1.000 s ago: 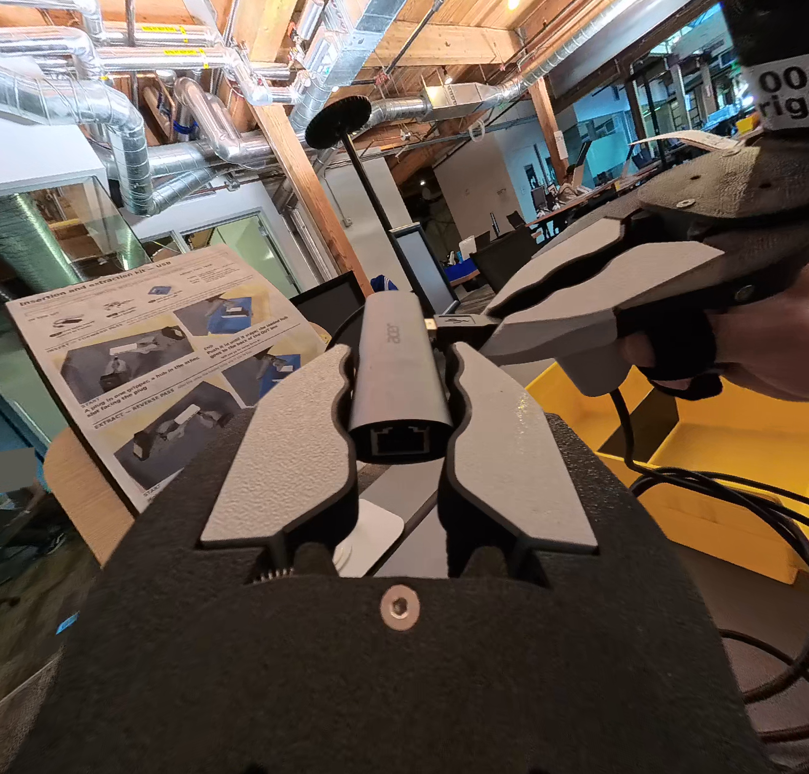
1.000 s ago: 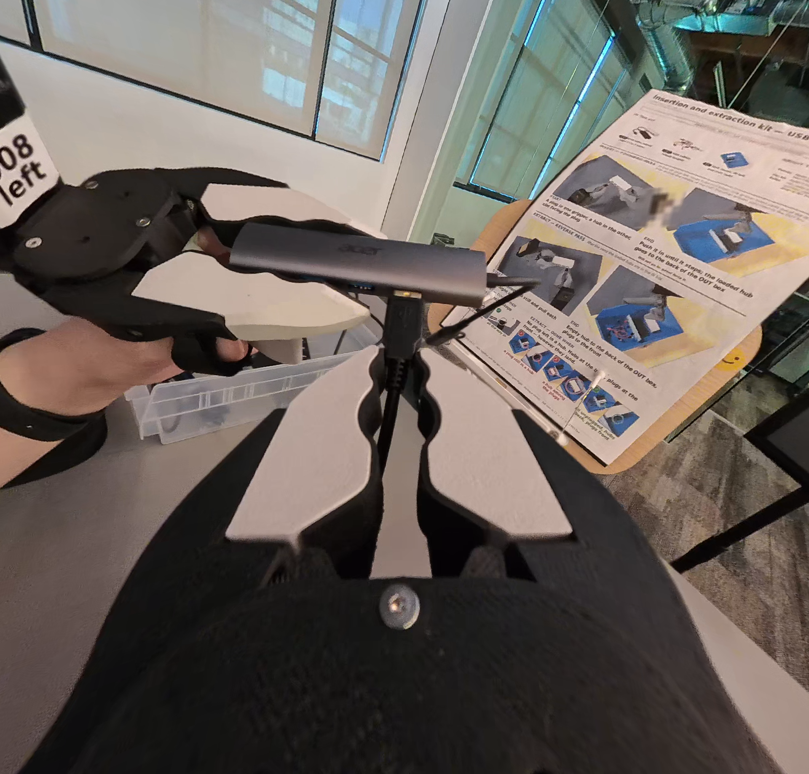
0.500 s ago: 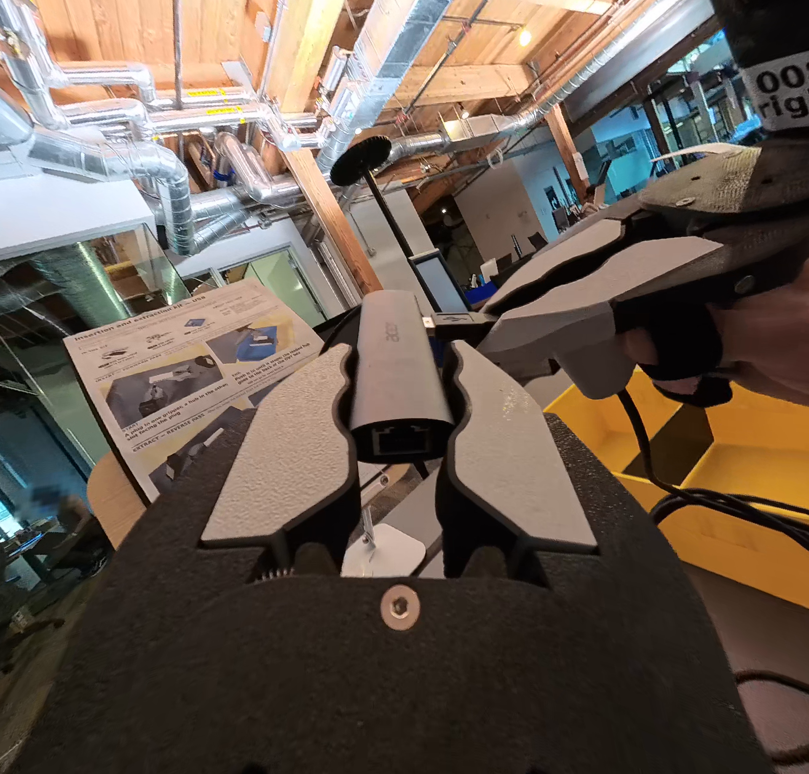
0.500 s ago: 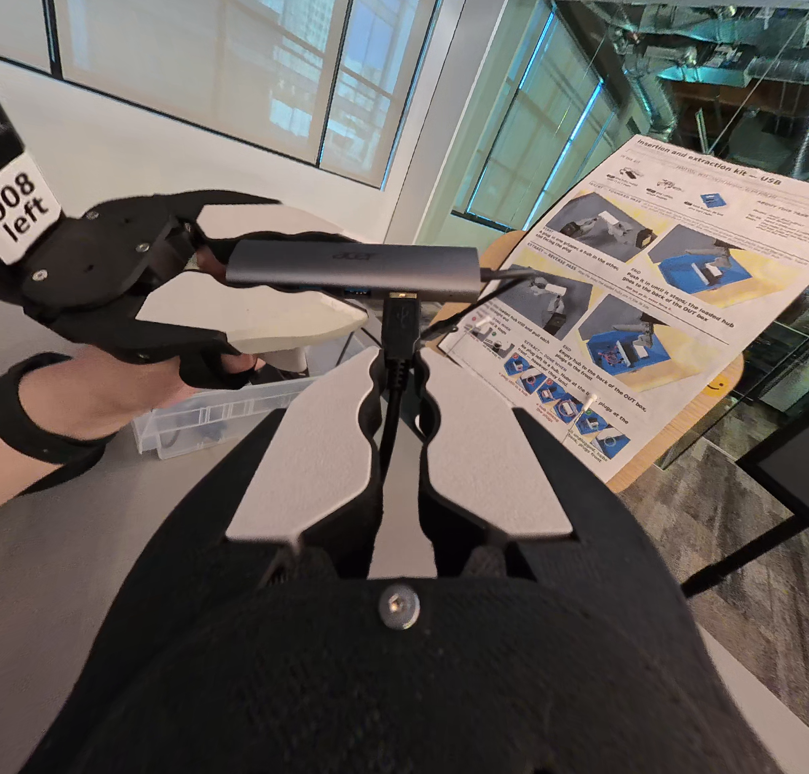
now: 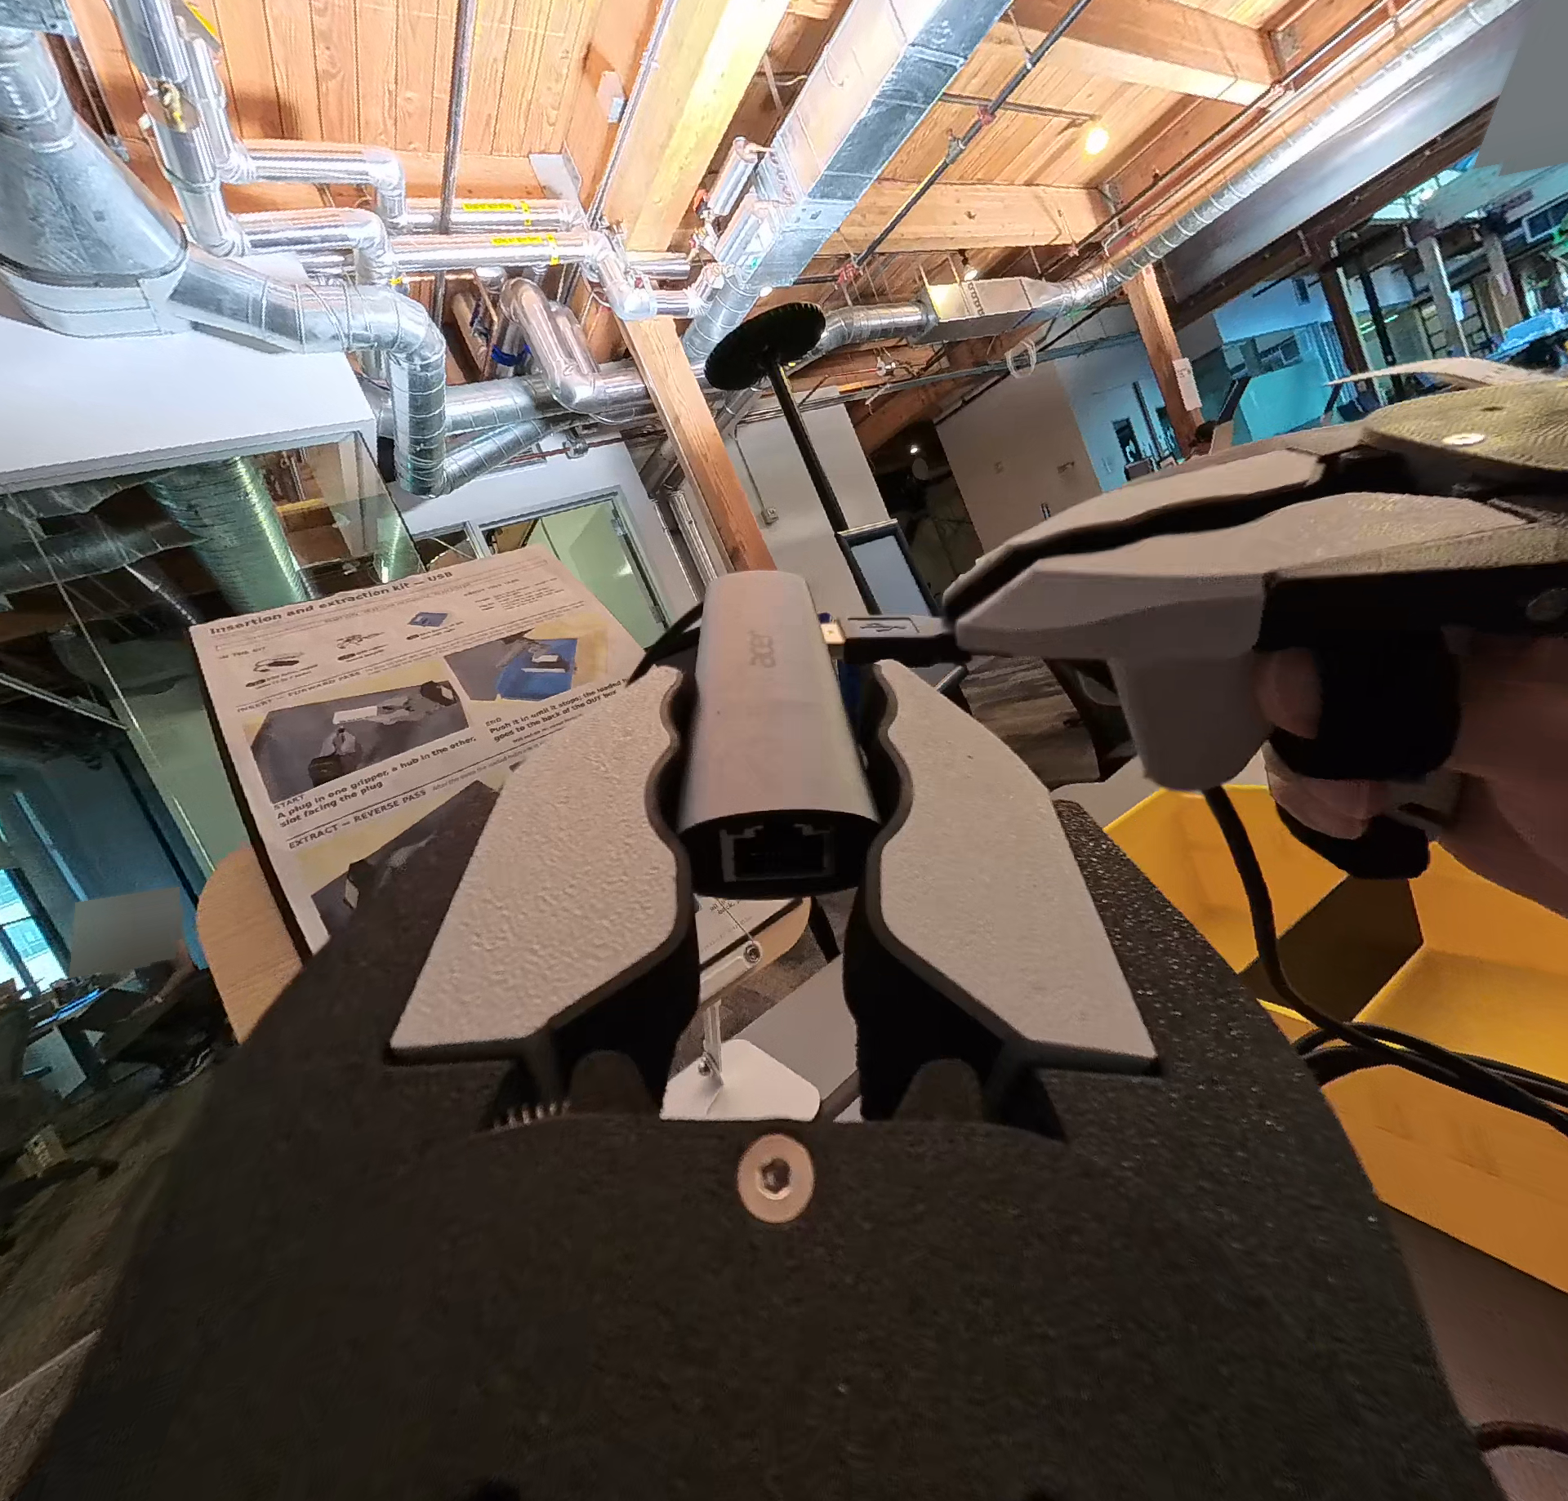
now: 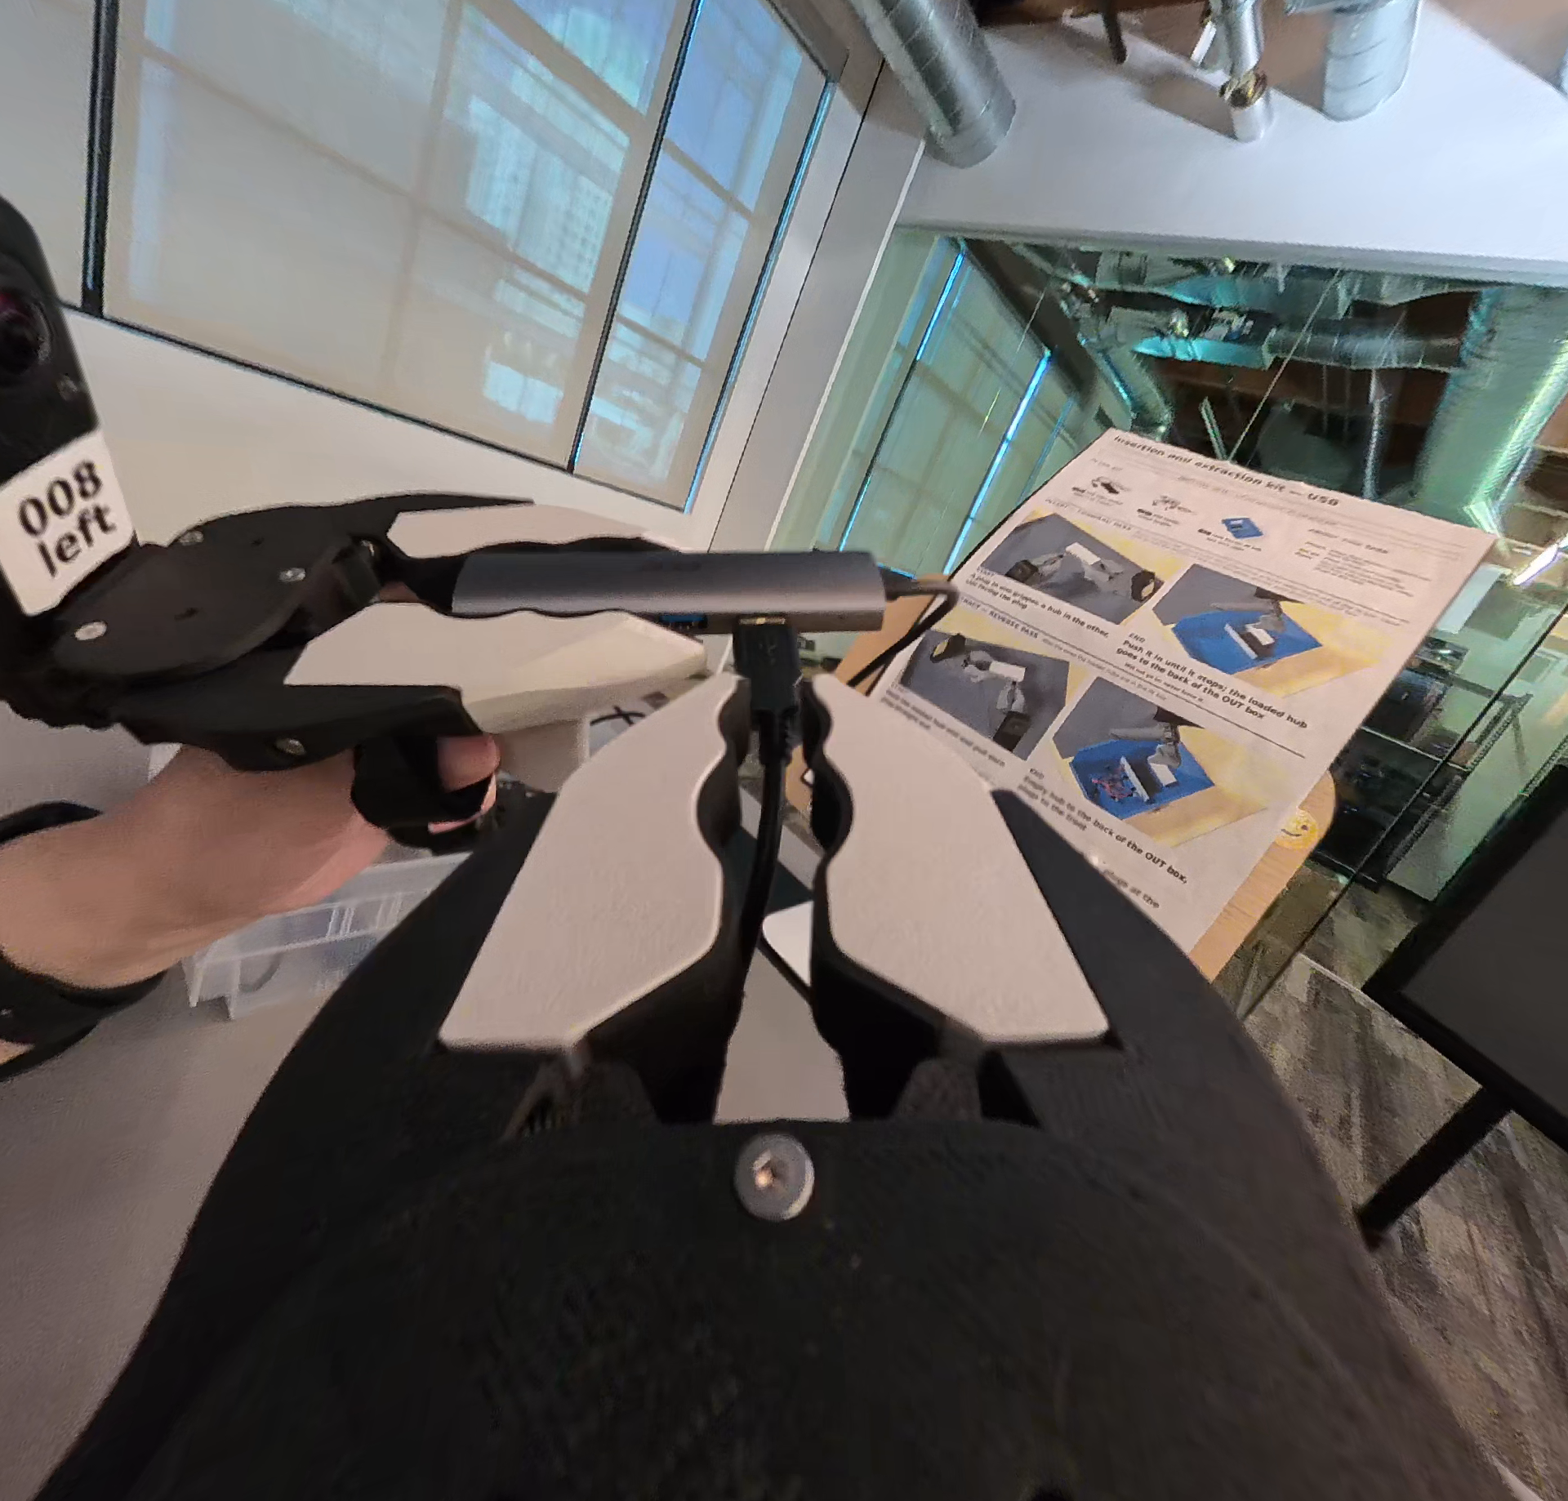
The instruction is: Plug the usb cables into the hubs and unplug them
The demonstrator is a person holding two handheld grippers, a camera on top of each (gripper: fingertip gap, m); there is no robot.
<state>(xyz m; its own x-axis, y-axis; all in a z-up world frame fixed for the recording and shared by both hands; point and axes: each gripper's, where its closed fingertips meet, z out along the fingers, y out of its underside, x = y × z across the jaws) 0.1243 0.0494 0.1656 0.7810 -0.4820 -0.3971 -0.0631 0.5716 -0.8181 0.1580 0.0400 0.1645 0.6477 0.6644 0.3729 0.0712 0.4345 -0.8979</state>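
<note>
Fingers (image 5: 585, 849) of my left gripper (image 5: 776, 697) clamp the grey hub (image 5: 768, 714); my right gripper (image 6: 768, 701) pinches the black USB plug (image 6: 764, 654), seated in the hub's side.

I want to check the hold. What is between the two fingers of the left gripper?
The grey hub lies clamped between the left gripper fingers, seen in the left wrist view.

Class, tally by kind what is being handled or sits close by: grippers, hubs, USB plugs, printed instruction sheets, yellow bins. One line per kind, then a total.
Grippers: 2, left gripper and right gripper
Hubs: 1, grey hub
USB plugs: 1, black USB plug
Instruction sheets: 1, sheet
Yellow bins: 1, bin
Total: 6
</note>
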